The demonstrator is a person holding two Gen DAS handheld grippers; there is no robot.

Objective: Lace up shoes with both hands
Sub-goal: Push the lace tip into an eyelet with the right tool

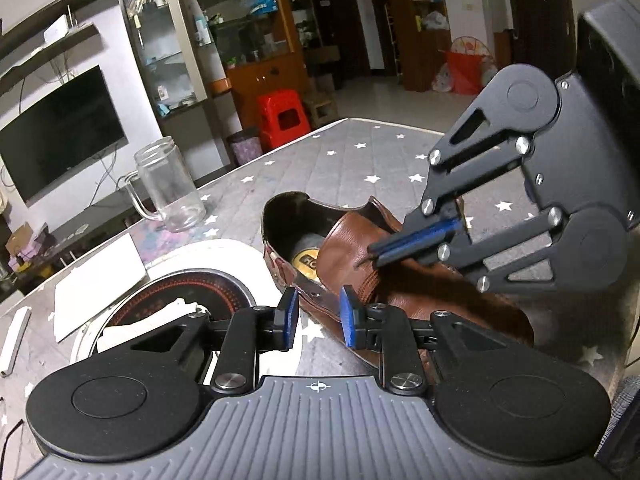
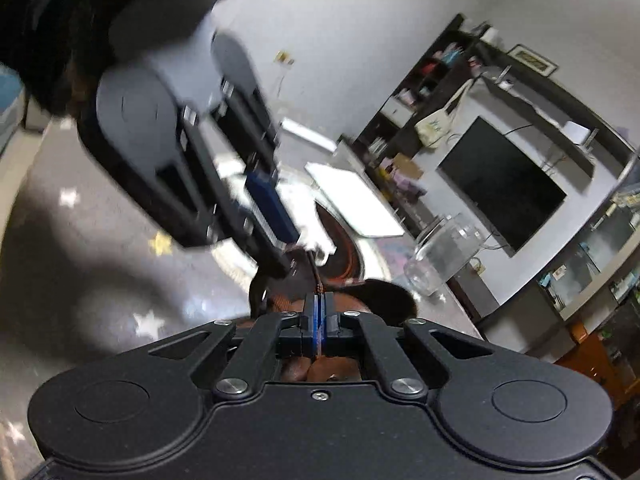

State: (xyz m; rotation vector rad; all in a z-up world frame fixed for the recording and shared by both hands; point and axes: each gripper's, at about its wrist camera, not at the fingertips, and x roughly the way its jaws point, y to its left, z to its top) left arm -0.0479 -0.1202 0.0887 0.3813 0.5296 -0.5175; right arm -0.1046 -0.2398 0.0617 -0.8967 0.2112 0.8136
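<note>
Above the brown shoe [image 1: 400, 280], a lace end [image 2: 316, 276] is pinched by the right gripper [image 2: 319, 320], the left gripper [image 1: 318, 316] is held apart over the eyelet flap, and lacing appears unfinished.

**Entries you cannot read in full: hidden, cropped, blurred**

- Brown shoe [image 1: 420, 296]: your left wrist view loses the toe behind the left gripper [image 1: 319, 316] body; the right gripper [image 1: 374, 254] covers part of the tongue. In your right wrist view only a sliver of leather [image 2: 320, 372] shows under the linkage.
- Lace [image 2: 316, 278]: a short brown strand runs into the pressed-together pads; its far end is lost in blur.
- Left gripper [image 2: 290, 256] in the right wrist view: motion-blurred; you cannot tell its finger gap there.
- Round black-and-red disc [image 1: 192, 292]: near half hidden by your gripper.
- Glass mug [image 2: 444, 252]: smeared.
- Shelf contents [image 1: 224, 20]: too small to identify.
</note>
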